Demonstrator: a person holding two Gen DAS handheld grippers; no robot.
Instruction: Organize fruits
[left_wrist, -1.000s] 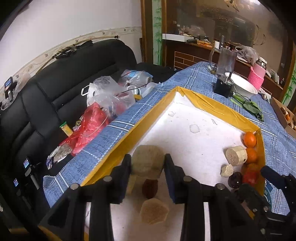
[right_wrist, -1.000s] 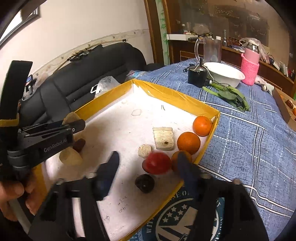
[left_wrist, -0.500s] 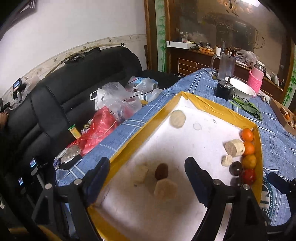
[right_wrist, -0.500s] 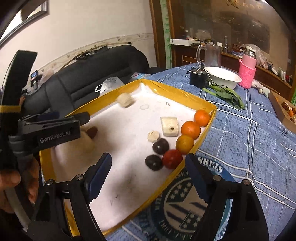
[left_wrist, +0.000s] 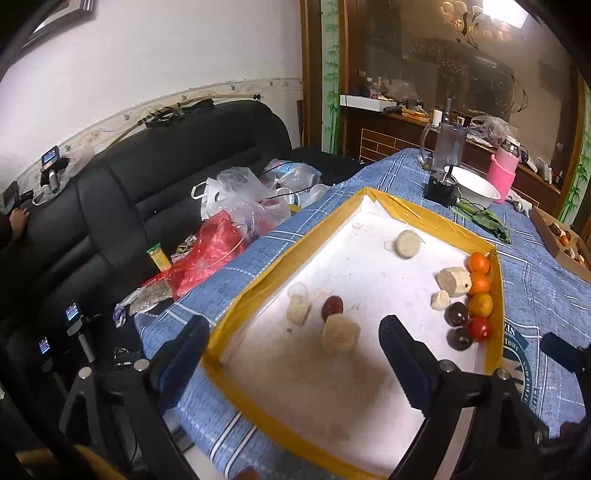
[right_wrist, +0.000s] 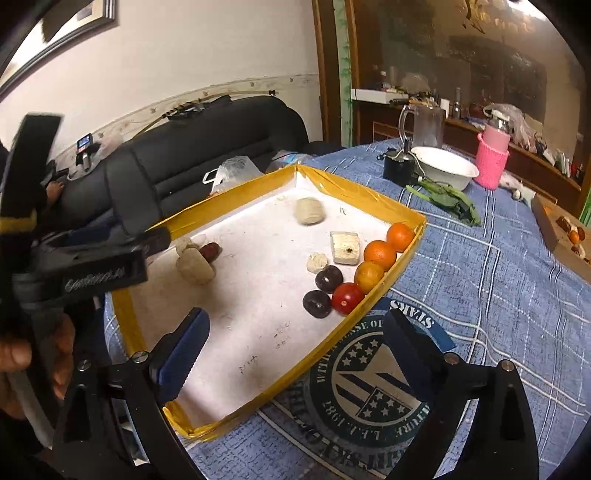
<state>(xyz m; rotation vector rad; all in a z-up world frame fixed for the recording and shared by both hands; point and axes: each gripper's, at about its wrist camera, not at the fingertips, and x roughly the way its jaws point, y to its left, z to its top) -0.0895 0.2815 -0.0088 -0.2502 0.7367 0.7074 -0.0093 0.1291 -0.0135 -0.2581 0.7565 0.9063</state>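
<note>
- Fruits lay in a shallow tray (right_wrist: 391, 210) with yellow taped walls and a white floor, set on a table under a blue checked cloth (right_wrist: 498, 280).
- Along the tray's right wall stood a row: three oranges (right_wrist: 379, 254) touching one another, then a red tomato (right_wrist: 347, 297) at the near end.
- Two dark plums (right_wrist: 317, 303) sat just inside that row, one beside the tomato, the other a little farther back.
- A pale cut block (right_wrist: 344, 248) and a small pale lump (right_wrist: 317, 262) lay next to the oranges.
- At the tray's left side, two pale chunks (left_wrist: 339, 333) and a dark red fruit (left_wrist: 332, 307) clustered together; a round pale piece (left_wrist: 407, 243) lay alone near the far corner.
- The left gripper (left_wrist: 291, 354) hung above the near left part of the tray, its jaws opening wide and gripping nothing; the left cluster lay just ahead of them, apart from both fingers.
- The right gripper (right_wrist: 295, 347) hovered over the tray's near right edge, jaws likewise opening and empty; the tomato and nearest plum lay just beyond the fingertips, untouched.
- A white bowl (right_wrist: 445, 168), a pink-sleeved bottle (right_wrist: 493, 160) and green leaves (right_wrist: 448, 199) sat farther back on the cloth.
</note>
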